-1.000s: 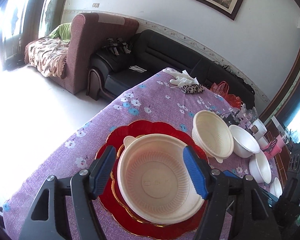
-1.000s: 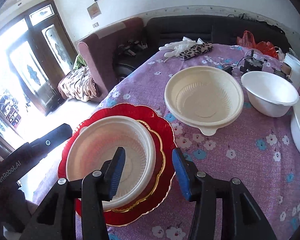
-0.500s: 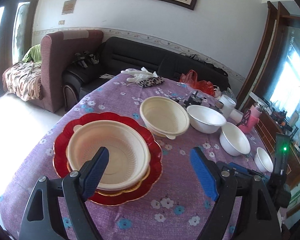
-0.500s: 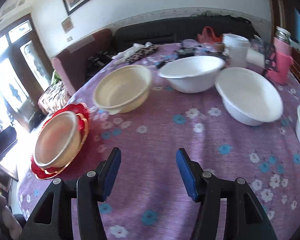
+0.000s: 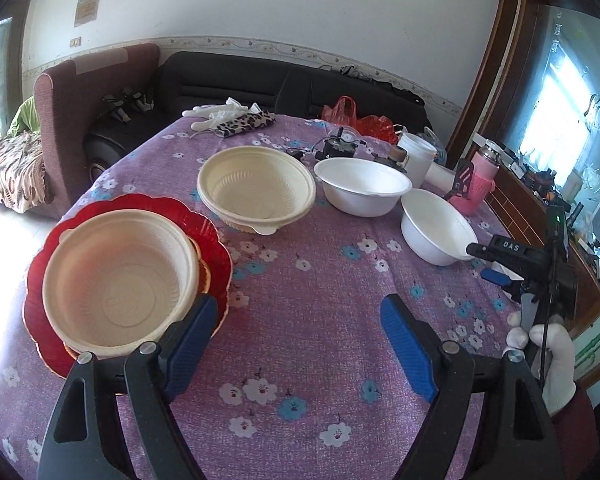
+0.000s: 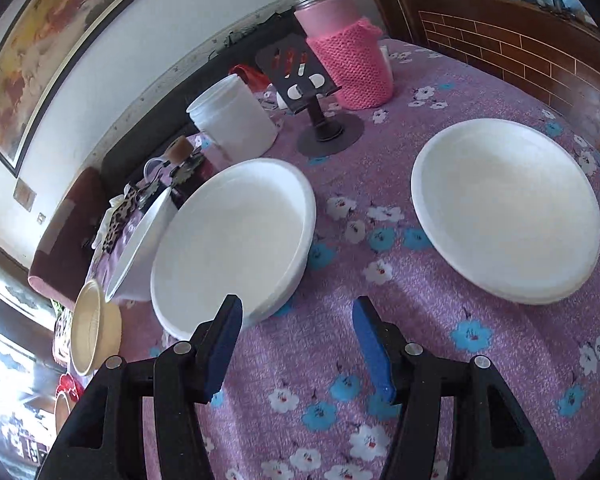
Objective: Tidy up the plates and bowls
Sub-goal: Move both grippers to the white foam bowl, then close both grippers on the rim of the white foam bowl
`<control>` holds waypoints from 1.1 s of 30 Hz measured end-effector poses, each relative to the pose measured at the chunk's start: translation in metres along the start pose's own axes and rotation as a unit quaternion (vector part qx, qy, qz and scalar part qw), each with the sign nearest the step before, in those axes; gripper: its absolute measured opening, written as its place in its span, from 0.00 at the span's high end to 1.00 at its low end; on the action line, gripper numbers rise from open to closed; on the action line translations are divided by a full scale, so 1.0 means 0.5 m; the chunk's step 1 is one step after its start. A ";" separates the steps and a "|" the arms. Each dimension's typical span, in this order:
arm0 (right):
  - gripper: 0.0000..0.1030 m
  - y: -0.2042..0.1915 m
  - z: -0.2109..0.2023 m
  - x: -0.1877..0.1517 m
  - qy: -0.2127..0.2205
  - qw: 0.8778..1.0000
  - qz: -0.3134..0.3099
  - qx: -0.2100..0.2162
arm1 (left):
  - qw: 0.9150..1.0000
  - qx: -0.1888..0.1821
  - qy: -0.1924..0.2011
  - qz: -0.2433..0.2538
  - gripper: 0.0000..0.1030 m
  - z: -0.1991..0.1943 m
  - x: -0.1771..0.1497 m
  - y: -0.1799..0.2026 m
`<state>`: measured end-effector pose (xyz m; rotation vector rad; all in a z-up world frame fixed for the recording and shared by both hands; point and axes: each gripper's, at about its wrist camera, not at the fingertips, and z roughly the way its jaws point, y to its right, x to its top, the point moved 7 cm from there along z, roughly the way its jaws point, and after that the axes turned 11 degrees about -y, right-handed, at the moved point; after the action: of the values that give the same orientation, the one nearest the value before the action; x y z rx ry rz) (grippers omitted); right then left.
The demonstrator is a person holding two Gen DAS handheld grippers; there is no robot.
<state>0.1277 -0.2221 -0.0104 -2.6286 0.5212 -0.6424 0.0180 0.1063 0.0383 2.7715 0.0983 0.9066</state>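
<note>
Just above and left of the right gripper (image 6: 296,344), whose jaws gape wide and empty, sits the nearest round white foam bowl (image 6: 236,240), nearer it than the equally wide left gripper (image 5: 296,344).

**Right wrist view: items around the near white bowl**

Near white bowl (image 6: 236,240), on the purple floral tablecloth (image 6: 440,360). Right gripper (image 6: 298,344): jaws apart, empty, just below it. Second white bowl (image 6: 504,208): right, apart. White jar (image 6: 232,120), phone stand (image 6: 320,120), pink-sleeved bottle (image 6: 348,56): beyond. Cream bowl (image 6: 92,328): left.
</note>
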 end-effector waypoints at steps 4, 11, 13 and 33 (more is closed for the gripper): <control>0.40 -0.012 0.033 0.033 -0.001 1.000 0.000 -0.015 | 1.000 -0.010 -0.020 -0.003 0.20 0.031 0.002 0.011; 0.80 -0.004 0.096 0.058 -0.040 0.999 0.019 -0.003 | 0.999 -0.027 -0.036 -0.012 0.20 0.057 0.020 0.022; 0.84 -0.003 0.100 0.052 -0.051 0.999 0.018 0.005 | 0.999 -0.033 -0.039 -0.014 0.20 0.063 0.028 0.025; 0.86 -0.032 0.043 -0.125 -0.161 0.976 -0.123 0.082 | 0.988 -0.056 -0.140 0.019 0.20 0.261 0.052 0.187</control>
<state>0.0911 -0.1754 -0.0435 -2.5864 0.0446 -0.3002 0.1154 -0.0060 -0.0275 2.7695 -0.0519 0.5050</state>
